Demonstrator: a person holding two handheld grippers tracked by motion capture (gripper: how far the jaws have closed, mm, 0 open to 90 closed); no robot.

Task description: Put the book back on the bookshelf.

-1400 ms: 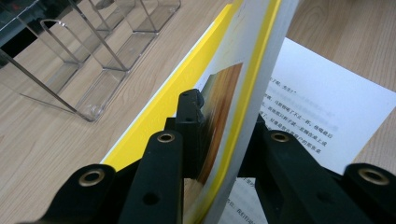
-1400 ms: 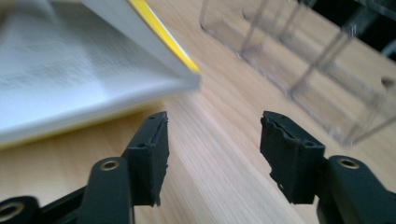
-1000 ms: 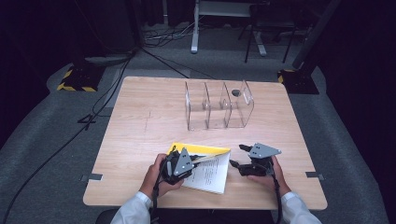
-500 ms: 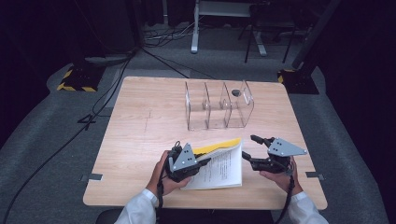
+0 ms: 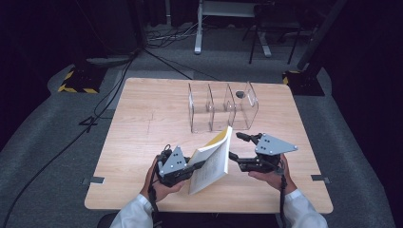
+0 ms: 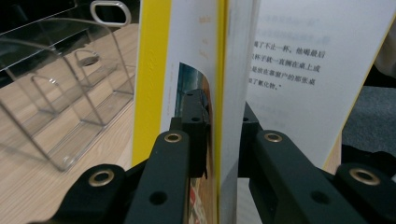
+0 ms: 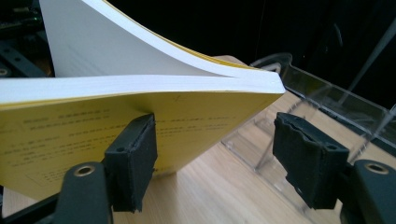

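Observation:
A yellow-covered paperback book (image 5: 211, 159) stands tilted on edge above the front of the wooden table (image 5: 142, 118), white pages facing me. My left gripper (image 5: 192, 166) is shut on its lower left edge; in the left gripper view the pads clamp the book (image 6: 196, 56) between them, one cover fanning off to the right. My right gripper (image 5: 235, 146) hovers open just right of the book. Its jaws have just been closing a little. In the right gripper view the book's corner (image 7: 140, 84) lies ahead of the gap and neither pad presses on it.
A clear plastic file organizer (image 5: 223, 107) with three slots stands at the table's far middle, close behind the book (image 7: 327, 102). A small dark round hole (image 5: 240, 94) sits in the tabletop beyond it. Cables and stands lie on the dark floor around.
The book has gone from lying flat on the table to standing tilted on edge in my left gripper. My right gripper has risen and now sits beside the book's right side.

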